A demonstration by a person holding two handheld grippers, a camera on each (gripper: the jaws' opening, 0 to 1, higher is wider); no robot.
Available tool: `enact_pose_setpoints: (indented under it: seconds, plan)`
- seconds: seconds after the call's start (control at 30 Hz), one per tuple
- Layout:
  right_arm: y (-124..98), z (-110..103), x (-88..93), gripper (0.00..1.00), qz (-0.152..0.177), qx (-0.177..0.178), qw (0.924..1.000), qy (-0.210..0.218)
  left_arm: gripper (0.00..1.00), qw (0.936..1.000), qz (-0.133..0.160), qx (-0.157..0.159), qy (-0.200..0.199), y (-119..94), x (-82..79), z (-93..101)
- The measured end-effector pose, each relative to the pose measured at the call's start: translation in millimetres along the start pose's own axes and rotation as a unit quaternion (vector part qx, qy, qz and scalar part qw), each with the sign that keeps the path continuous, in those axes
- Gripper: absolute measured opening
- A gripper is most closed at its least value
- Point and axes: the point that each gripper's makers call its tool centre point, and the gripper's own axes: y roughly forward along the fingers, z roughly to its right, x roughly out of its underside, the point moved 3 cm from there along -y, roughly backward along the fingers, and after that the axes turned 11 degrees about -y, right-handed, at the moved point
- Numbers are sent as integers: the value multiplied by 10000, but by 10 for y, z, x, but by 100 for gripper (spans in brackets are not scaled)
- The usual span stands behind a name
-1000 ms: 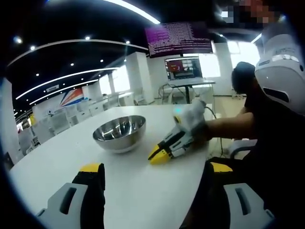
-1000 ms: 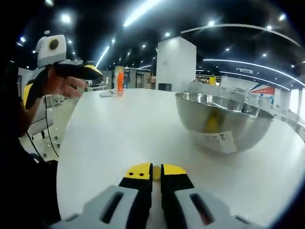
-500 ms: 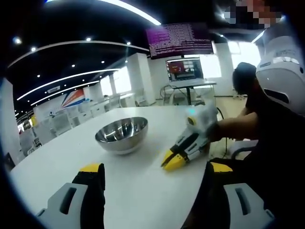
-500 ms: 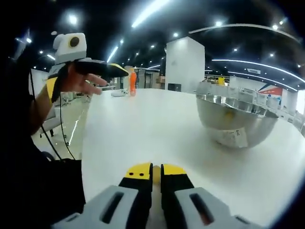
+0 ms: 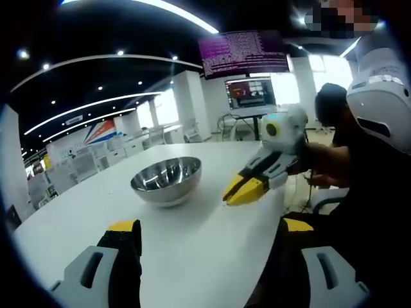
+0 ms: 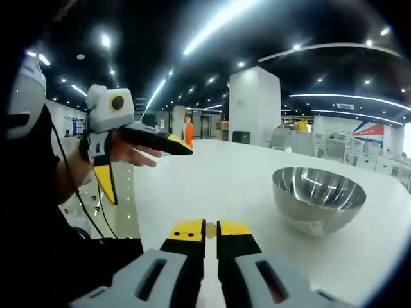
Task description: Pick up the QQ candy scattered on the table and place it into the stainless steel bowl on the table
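While right gripper [image 6: 207,231] clamps small yellow candy [image 6: 210,230] at frame bottom, left gripper [image 5: 209,232] jaws wide apart; steel bowl [image 6: 318,196] centre-right on white table [image 6: 225,186].

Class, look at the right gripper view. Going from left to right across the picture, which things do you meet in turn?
Left claw held in a hand, orange bottle far back on the table, right claw shut on a yellow candy, stainless steel bowl.

Two opposed low views across one table [image 5: 192,244], sharing the bowl [image 5: 166,181] between them.
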Motion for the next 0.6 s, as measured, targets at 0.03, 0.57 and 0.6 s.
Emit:
enact_pose_setpoints:
  seconds: [0.03, 0.57, 0.6]
  plan:
    - [-15, -4, -65, 6, 62, -9, 10000, -53, 89, 10000, -8, -3, 4, 4, 3, -2]
    - [-46, 435, -509, 6, 426, 453, 9970, -471, 89, 10000, -6, -9, -46, -5, 44, -30]
    - [-61, 497, -584, 6, 499, 522, 9959, -538, 89, 10000, -12, -6, -47, -3, 47, -29]
